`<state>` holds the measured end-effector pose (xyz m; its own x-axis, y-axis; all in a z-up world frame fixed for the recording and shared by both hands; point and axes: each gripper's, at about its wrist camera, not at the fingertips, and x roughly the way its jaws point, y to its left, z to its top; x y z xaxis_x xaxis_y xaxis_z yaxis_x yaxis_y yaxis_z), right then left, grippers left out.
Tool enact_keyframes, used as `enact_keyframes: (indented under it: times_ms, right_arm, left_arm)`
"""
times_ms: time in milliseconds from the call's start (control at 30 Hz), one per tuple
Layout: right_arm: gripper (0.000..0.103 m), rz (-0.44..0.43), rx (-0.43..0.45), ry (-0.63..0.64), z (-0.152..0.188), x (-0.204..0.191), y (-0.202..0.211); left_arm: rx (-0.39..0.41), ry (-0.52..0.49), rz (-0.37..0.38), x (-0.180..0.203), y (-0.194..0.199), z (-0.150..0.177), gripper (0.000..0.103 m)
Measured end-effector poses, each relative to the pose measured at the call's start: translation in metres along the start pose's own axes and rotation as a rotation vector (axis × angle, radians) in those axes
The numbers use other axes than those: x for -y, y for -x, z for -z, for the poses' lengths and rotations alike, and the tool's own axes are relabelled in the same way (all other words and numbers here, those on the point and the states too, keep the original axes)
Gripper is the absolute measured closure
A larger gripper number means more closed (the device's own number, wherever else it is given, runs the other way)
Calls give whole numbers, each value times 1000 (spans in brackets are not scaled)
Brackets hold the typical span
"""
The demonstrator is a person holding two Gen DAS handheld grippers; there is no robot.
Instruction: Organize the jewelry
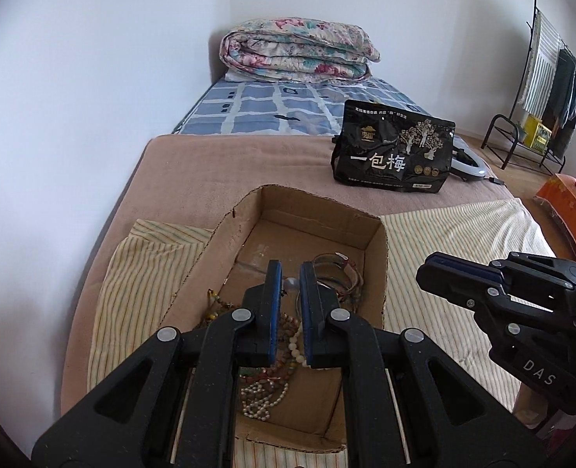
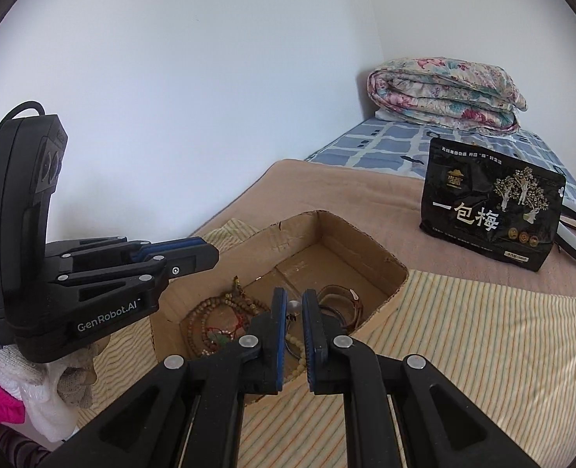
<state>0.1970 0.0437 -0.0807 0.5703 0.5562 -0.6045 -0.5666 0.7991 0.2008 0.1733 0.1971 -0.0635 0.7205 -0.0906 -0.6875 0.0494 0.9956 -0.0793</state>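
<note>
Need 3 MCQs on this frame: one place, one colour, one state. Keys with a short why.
1. Where does the jewelry lie?
A. on the floral quilt
B. in the cardboard box
C. on the black pouch

2. What colour are the pads on the left hand-held gripper?
A. blue
B. red
C. white

3. How does the cardboard box stand?
A. taped shut
B. tipped on its side
C. open at the top

B: beads and bracelets rest on the box floor.
A: blue strips line the inner faces of both fingers.
C: no lid, and the inside shows from above in both views.
</note>
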Motion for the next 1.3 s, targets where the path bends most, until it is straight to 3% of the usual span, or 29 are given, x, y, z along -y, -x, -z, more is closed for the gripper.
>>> enact_keyframes:
  times_ms: [100, 133, 167, 200, 233, 267, 300, 467, 600, 700, 833, 933, 1300]
  right_arm:
    - [93, -9, 6, -4, -6, -4, -6]
    - [74, 1, 8, -5, -7, -6, -6]
    - [63, 16, 17, -4, -8, -8, -5]
    - [46, 30, 31, -1, -8, -11, -3]
    - [37, 40, 43, 2, -9, -12, 1]
    - [36, 45, 50, 4, -9, -14, 3]
    - [34, 49, 54, 6, -10, -15, 6]
    - [28, 82, 77, 4, -13, -19, 28]
    - [18, 107, 124, -6, -14, -23, 58]
    - [15, 146, 147, -6, -12, -26, 84]
    - [8, 202, 185, -14, -8, -28, 123]
    - [1, 239, 212, -27, -1, -25, 152]
    - [0, 346, 273, -31, 23, -19, 232]
  left_arm:
    - [-2, 31, -12, -12, -1, -1, 96]
    - [2, 37, -14, -15, 0, -1, 96]
    - [4, 41, -29, -17, 1, -1, 95]
    - [4, 47, -32, -19, 2, -1, 84]
    - [4, 56, -33, -22, 3, -1, 73]
    - [15, 64, -36, -24, 6, -1, 52]
    - [31, 68, -44, -25, 9, -1, 44]
    - [40, 74, -68, -23, 25, -2, 44]
    - [70, 42, -74, -8, 51, -5, 42]
    - [89, 22, -78, 8, 76, -6, 27]
    - [137, -16, -99, 34, 114, -4, 20]
    - [171, -31, -119, 54, 140, 1, 6]
    - [251, -51, -119, 107, 200, 15, 1]
